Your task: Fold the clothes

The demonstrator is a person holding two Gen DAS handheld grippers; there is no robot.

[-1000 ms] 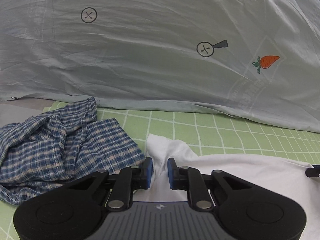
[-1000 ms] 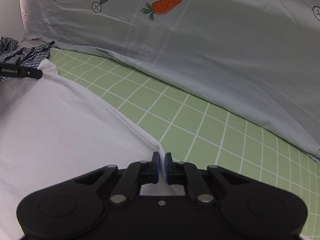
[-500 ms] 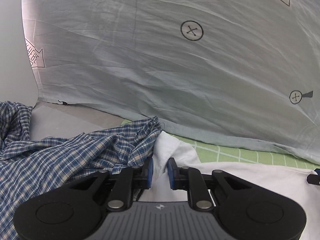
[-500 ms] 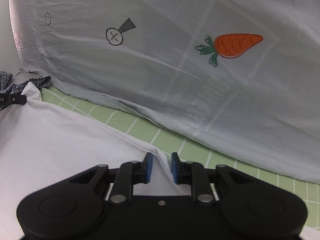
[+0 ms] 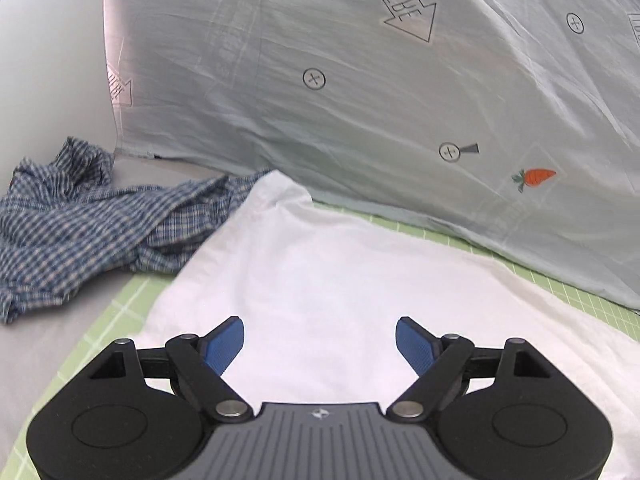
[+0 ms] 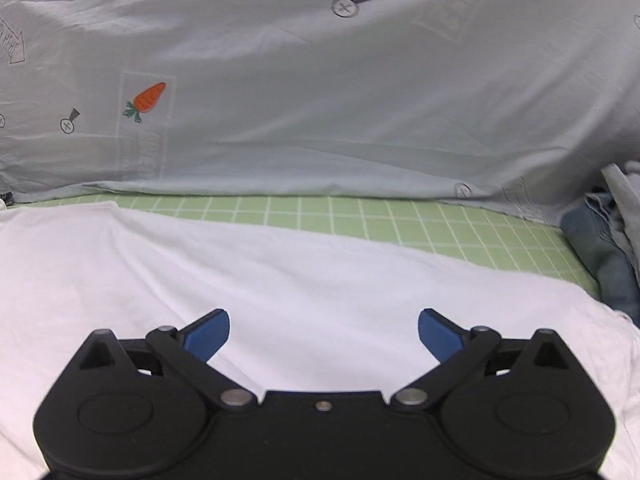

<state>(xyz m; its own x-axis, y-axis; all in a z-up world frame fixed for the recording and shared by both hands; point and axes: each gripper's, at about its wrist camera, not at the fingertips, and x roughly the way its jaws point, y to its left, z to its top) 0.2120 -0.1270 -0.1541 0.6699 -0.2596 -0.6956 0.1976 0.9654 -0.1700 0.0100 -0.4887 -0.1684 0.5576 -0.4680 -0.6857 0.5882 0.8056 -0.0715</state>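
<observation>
A white garment (image 5: 320, 280) lies spread on the green grid mat (image 5: 116, 312); it also fills the lower half of the right wrist view (image 6: 280, 280). My left gripper (image 5: 319, 346) is open and empty above the garment's left part. My right gripper (image 6: 324, 338) is open and empty above its right part. A blue plaid shirt (image 5: 80, 224) lies crumpled to the left, its edge under the white garment's far corner.
A pale grey printed sheet (image 5: 360, 100) with carrots and arrows hangs behind the mat, also in the right wrist view (image 6: 320, 100). A pile of blue and grey clothes (image 6: 608, 248) sits at the mat's (image 6: 360, 216) right end.
Both grippers were shut on the white garment's edge and carried it toward the sheet. Both have now opened, let it go and pulled back; the garment lies flat.
</observation>
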